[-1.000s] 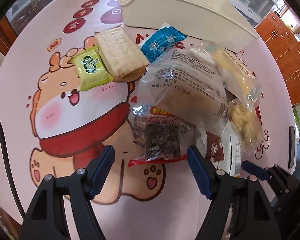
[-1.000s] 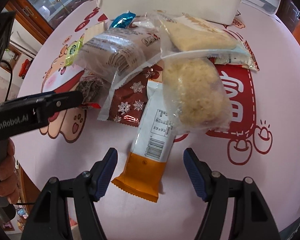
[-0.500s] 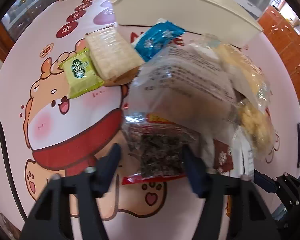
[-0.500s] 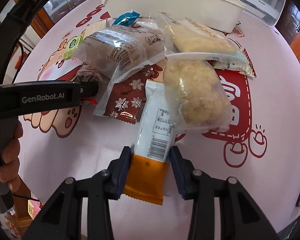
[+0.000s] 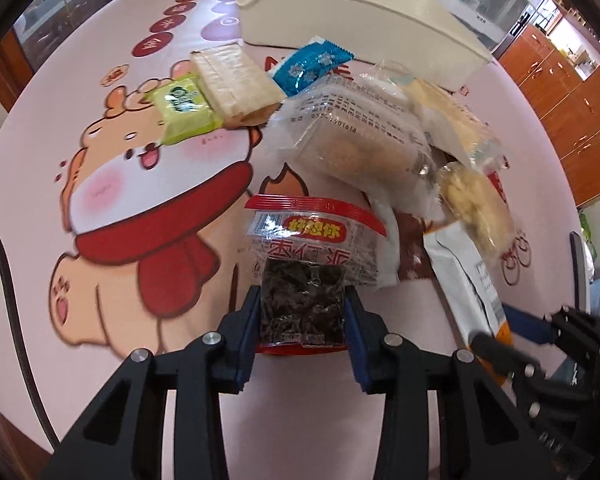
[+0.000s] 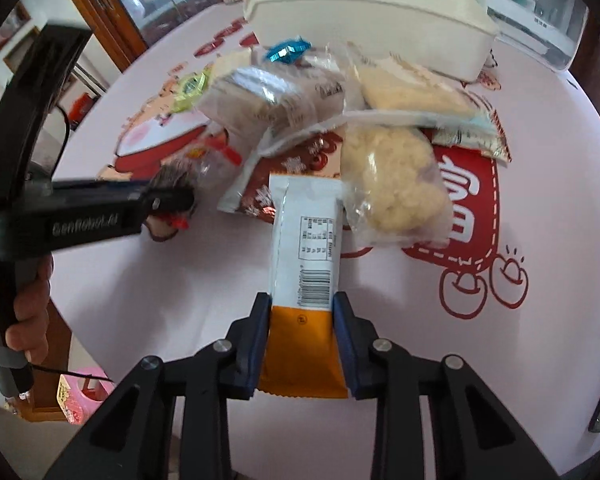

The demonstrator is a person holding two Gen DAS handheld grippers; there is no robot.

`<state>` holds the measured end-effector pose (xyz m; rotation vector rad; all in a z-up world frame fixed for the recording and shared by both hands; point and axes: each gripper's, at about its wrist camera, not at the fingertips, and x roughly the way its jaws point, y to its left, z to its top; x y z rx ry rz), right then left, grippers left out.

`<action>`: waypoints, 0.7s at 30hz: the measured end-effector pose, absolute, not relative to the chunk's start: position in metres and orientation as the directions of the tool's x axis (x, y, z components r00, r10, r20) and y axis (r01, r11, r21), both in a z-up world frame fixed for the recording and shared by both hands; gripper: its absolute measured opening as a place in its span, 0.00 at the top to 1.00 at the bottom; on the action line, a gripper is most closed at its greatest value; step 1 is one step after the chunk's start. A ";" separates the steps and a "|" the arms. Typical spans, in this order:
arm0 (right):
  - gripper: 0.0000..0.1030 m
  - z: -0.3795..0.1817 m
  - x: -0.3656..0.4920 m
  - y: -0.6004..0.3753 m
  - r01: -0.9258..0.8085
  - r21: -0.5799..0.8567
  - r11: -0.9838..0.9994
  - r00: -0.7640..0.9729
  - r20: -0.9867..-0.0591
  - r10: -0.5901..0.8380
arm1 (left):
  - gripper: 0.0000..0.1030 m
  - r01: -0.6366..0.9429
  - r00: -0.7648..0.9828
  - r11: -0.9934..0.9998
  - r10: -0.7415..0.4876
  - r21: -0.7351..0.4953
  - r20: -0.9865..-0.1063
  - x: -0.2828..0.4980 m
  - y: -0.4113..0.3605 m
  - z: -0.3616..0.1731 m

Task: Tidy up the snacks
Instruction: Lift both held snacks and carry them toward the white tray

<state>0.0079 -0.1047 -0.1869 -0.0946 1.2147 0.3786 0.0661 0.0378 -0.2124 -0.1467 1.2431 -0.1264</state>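
Gripping two snacks at once: your left gripper [image 5: 302, 322] has its blue pads pressed against the sides of the red-edged dark-fruit packet [image 5: 306, 272], clamped at the packet's near end, and your right gripper [image 6: 300, 336] pinches the orange end of the white-and-orange bar [image 6: 306, 264] the same way. Both packs sit at the near edge of the snack pile on the pink cartoon tablecloth [image 5: 112, 184]; whether either is lifted clear of the cloth, you cannot tell.

Just beyond the dark-fruit packet lies a clear-wrapped cake [image 5: 354, 140]. To its right sit two pale crumbly snacks in clear bags [image 6: 392, 172], one overlapping the far end of the bar. A brown snowflake wrapper [image 6: 260, 192] shows under the pile.

Farther left: a green packet [image 5: 182, 108] touching a beige wafer pack [image 5: 236, 80], with a blue packet [image 5: 310, 66] beside them. The white bin [image 5: 352, 20] stands at the far side, just behind the pile.
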 end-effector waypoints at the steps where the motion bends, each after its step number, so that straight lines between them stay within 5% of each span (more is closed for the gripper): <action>1: 0.70 -0.184 0.008 -0.105 -0.339 0.135 0.931 0.299 -0.923 0.242 | 0.64 0.014 0.321 0.983 -0.178 -0.183 -0.930 0.063 0.039 -0.209; 21: 0.70 -0.097 0.007 -0.120 -0.384 0.218 0.897 0.427 -0.819 0.383 | 0.64 0.071 0.451 0.986 -0.166 -0.150 -0.877 0.051 0.036 -0.103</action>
